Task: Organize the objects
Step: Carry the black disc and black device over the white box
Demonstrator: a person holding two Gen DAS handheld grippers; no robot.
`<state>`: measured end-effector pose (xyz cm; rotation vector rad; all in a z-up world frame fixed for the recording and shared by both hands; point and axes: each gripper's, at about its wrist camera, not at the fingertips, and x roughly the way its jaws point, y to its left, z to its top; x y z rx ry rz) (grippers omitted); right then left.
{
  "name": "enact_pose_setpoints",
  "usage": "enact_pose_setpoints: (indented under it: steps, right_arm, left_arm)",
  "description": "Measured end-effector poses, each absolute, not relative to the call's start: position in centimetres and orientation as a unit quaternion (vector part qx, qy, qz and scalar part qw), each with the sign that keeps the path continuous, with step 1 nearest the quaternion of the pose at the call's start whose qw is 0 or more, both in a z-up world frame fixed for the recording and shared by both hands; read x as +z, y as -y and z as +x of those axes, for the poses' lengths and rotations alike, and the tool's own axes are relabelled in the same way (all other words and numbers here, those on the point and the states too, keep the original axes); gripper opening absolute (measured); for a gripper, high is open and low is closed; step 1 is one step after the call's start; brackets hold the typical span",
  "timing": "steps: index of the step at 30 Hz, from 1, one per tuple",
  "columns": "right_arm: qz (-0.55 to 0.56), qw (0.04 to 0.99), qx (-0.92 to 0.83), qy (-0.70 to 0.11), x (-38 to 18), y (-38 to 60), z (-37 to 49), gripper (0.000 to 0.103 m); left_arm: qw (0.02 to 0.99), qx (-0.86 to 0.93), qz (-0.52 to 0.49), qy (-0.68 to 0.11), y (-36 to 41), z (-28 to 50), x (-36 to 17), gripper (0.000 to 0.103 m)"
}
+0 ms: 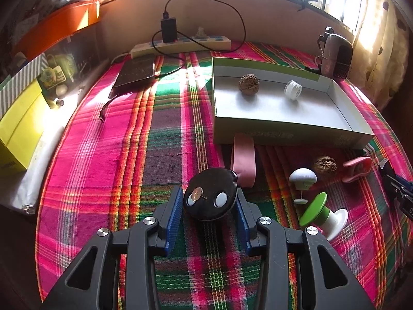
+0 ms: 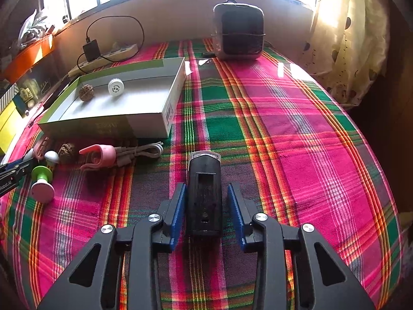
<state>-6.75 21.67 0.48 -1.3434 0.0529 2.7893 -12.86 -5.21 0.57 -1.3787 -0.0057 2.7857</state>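
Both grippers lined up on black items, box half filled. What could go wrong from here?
1. The left gripper straddles the round black disc; its curved edge may slip out of the flat pads as they close.
2. The right gripper brackets the black light with gaps either side, so closing off-centre may twist it.
3. The walnut and white cap sit loose in the box; a bump could roll them.
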Motion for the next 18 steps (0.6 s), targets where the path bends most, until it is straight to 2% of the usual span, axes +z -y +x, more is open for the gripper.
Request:
enact_pose_setpoints:
  steps: [2,18]
  right_arm:
    - [-0.433,0.02,0.901,-0.022,0.51,-21.86,-6.71,0.029]
    - [-0.432,0.014,0.901,-0.028,0.47,-22.0,-6.66,0.029]
  left_arm:
    - [0.014,0.897,-0.443,0.004,5.29,-12.86,0.59,0.029]
    - [0.016,0.898,-0.439,0.017,5.5,-12.52,0.6,0.028]
